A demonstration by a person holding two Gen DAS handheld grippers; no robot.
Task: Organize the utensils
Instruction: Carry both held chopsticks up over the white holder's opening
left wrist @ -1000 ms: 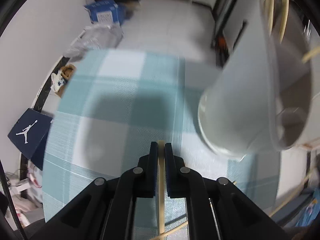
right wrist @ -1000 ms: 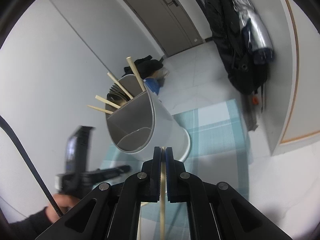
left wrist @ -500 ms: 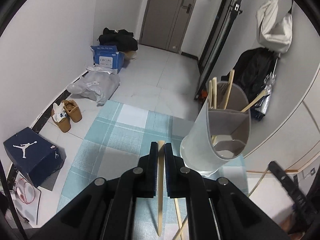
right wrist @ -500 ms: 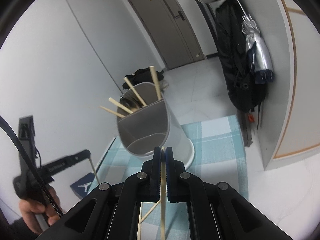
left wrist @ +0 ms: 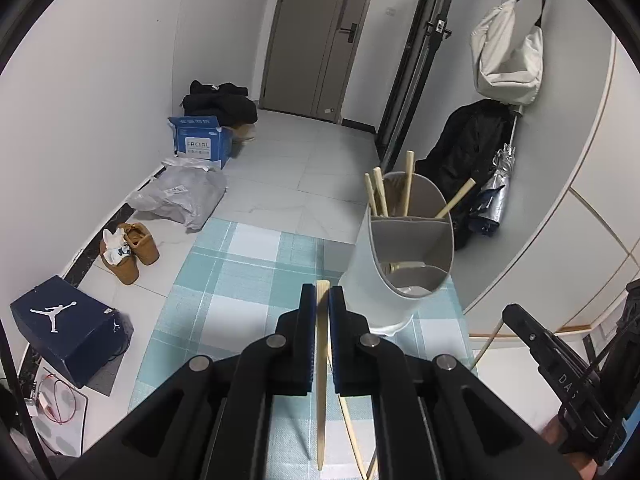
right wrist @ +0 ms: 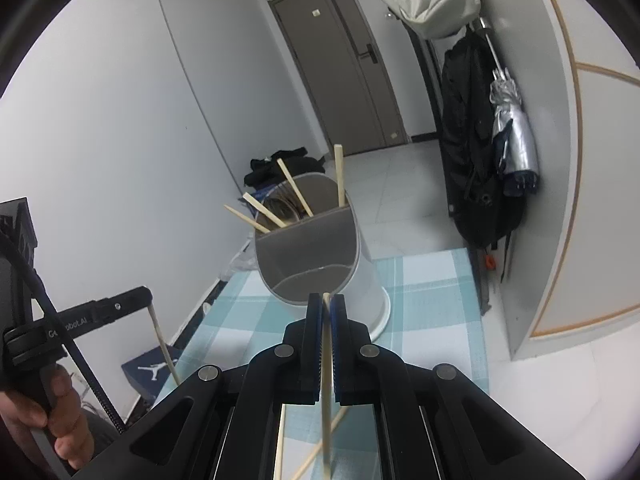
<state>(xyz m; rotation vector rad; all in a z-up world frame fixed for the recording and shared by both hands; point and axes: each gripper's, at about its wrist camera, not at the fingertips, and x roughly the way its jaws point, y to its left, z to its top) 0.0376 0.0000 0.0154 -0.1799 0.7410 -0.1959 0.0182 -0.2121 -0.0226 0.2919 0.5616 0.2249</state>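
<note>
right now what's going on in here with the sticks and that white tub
A person is sorting chopsticks into a white divided holder on a checked cloth. Each hand's tongs are shut on one chopstick: the left tongs and the right tongs. Several chopsticks already stand in the holder's back section; a few lie on the cloth.

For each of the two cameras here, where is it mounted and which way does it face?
Left wrist: sits on the left gripper, looking along its fingers, shut on a chopstick, down at the checked cloth and white divided holder; the right gripper's arm shows at the right edge.
Right wrist: sits on the right gripper, shut on another chopstick, facing the holder; the person's left hand shows.
Shared: holder, cloth, grey door.
</note>
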